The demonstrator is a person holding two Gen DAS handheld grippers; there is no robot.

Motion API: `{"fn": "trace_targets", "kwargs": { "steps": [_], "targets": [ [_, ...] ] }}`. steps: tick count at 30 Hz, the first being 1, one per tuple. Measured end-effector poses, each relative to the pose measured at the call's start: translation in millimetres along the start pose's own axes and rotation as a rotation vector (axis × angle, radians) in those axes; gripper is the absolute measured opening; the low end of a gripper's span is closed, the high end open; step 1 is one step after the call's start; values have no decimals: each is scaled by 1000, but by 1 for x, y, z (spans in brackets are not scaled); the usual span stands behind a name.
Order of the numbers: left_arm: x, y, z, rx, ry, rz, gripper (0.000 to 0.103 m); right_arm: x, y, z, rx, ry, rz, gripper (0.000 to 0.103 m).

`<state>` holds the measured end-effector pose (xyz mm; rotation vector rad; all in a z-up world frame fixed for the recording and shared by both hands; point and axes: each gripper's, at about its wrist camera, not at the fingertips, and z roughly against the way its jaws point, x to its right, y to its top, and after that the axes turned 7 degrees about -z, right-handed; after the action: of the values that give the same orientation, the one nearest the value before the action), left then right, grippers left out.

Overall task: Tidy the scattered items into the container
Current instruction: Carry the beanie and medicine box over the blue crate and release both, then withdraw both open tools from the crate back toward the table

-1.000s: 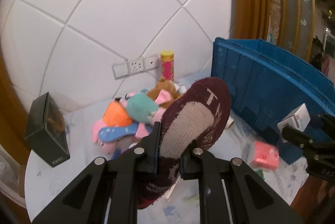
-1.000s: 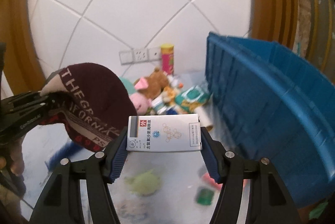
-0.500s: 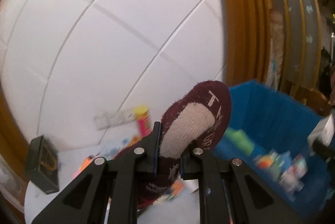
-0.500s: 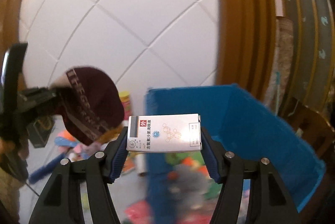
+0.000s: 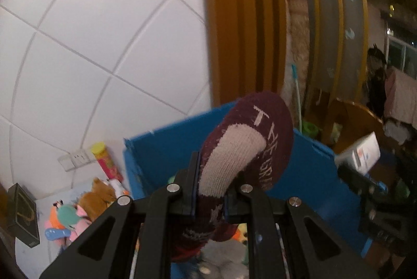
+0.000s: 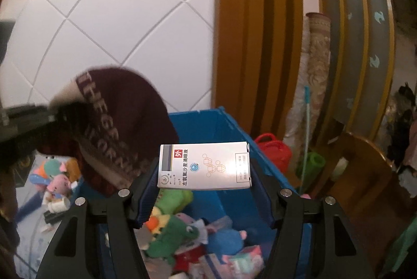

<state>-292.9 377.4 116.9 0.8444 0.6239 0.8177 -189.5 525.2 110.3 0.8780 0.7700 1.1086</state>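
My left gripper [image 5: 209, 187] is shut on a maroon and beige sock [image 5: 245, 148], held up over the open blue crate [image 5: 161, 156]. In the right wrist view the same sock [image 6: 117, 127] hangs at the left above the crate [image 6: 208, 127]. My right gripper [image 6: 204, 183] is shut on a white medicine box [image 6: 204, 165] with printed text, held flat over the crate's inside. That box [image 5: 361, 152] and the right gripper [image 5: 365, 174] show at the right edge of the left wrist view. Soft toys [image 6: 177, 229] and packets lie in the crate.
Left of the crate, plush toys [image 5: 78, 211] and a pink tube with a yellow cap [image 5: 105, 161] lie on the white table by the tiled wall. A black box [image 5: 22, 216] stands at far left. A wooden frame [image 6: 250, 31] and a red container [image 6: 273, 151] are behind the crate.
Both grippers have swung right and upward from the pile of items to above the crate, each keeping its hold. The crate's inside has come into view below them.
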Motion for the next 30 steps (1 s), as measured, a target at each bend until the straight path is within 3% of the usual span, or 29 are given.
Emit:
{"fn": "trace_targets", "kwargs": {
  "steps": [5, 6, 7, 8, 9, 11, 13, 19, 30],
  "targets": [
    [13, -16, -1, -44, -7, -5, 14, 16, -4, 1, 13, 11, -8, 66],
    [14, -21, -1, -56, -8, -13, 15, 17, -5, 1, 18, 13, -9, 69],
    [15, -26, -2, -68, -9, -21, 20, 16, -5, 2, 24, 14, -11, 82],
    [16, -30, -1, -79, -11, -28, 30, 15, -6, 4, 30, 15, -13, 95],
    [17, -35, 0, -82, -13, -32, 39, 14, -8, 6, 36, 15, -17, 98],
    [16, -45, 4, -74, -16, -33, 88, 12, -13, 10, 47, 18, -25, 100],
    [19, -54, 10, -51, -5, -39, 97, 13, -19, 14, 51, 19, -41, 103],
    [24, -75, 28, -31, -11, -50, 97, 18, -38, 30, 68, -33, -69, 103],
    [1, -124, 69, -20, 1, 5, 97, 16, -77, 43, 26, -37, -139, 103]
  ]
}}
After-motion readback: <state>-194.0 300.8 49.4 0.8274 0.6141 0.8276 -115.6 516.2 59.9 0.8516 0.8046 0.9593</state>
